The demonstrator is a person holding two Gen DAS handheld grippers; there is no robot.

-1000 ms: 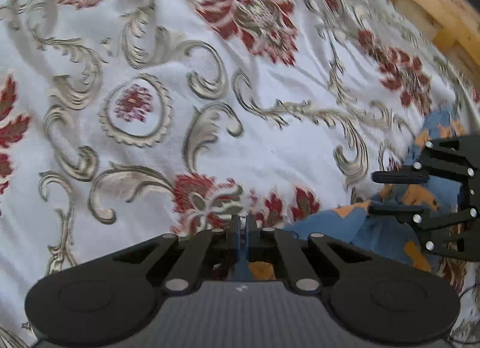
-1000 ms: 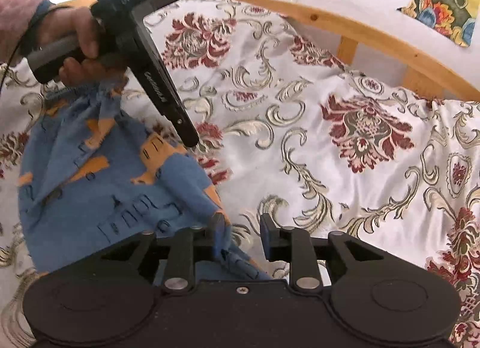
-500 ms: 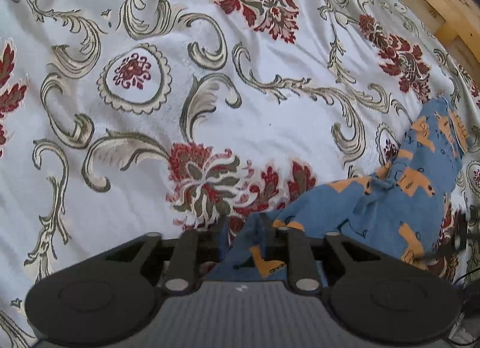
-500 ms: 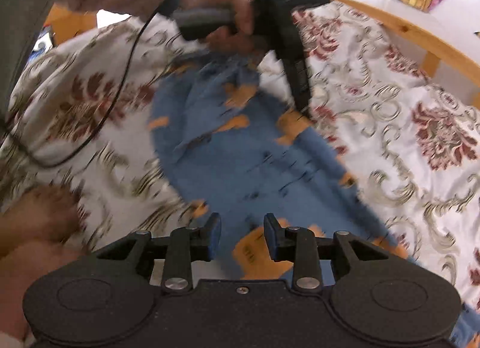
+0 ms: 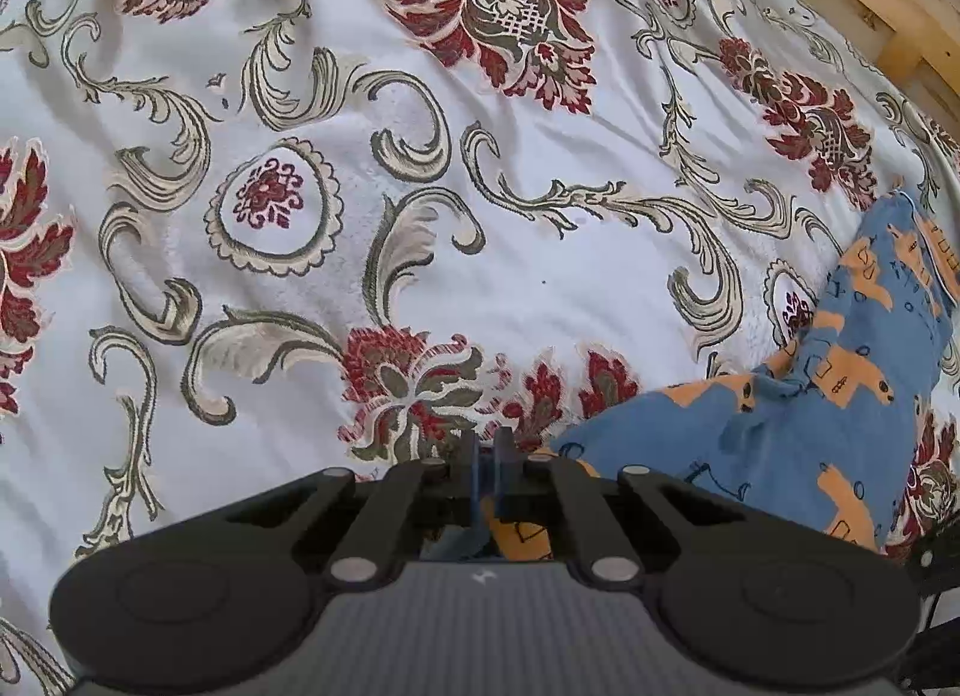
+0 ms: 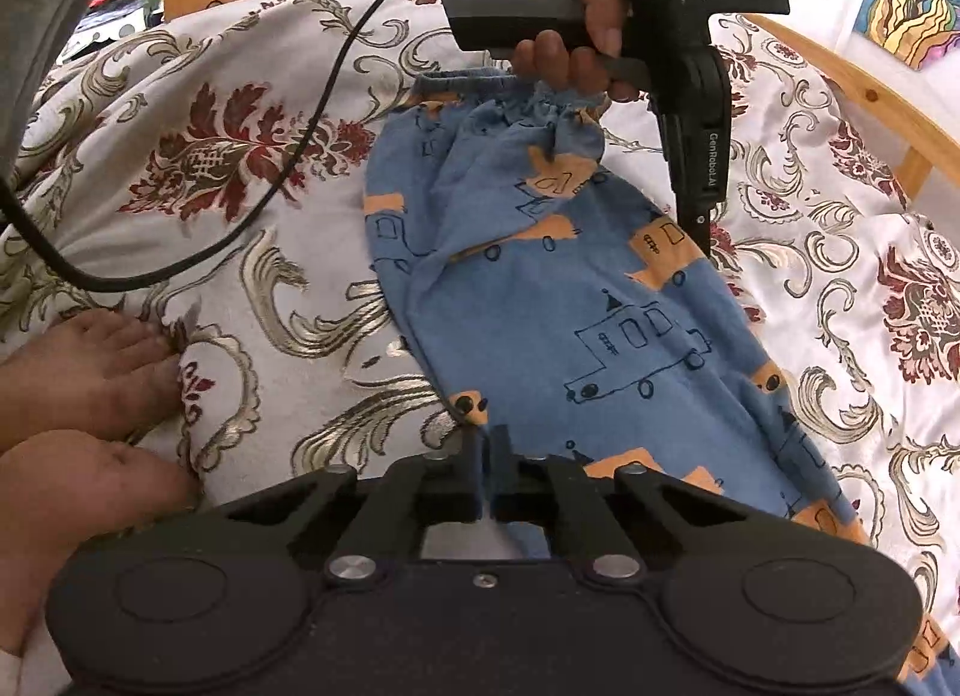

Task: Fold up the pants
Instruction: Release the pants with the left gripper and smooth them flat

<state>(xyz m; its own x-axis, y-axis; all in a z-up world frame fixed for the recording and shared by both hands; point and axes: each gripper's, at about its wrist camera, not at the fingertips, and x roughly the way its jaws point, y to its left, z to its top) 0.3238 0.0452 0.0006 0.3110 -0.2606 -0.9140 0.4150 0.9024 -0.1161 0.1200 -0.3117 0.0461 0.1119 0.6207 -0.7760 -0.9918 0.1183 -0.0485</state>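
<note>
Spread flatter than a second ago, small blue cotton pants with orange vehicle prints [image 6: 558,276] now stretched lengthwise across white bedspread with red and gold floral scrolls [image 6: 252,300]. Elastic waistband far, beside left hand [image 6: 552,30]; leg end near. Left gripper [image 5: 486,450] pinched almost fully together on blue cloth; right gripper [image 6: 487,456] likewise clamped on near edge. Held at opposite ends, probably to tension fabric and lay it smooth for folding. Beyond, wooden bed frame [image 6: 864,96] and bare foot [image 6: 90,360] at left.
</note>
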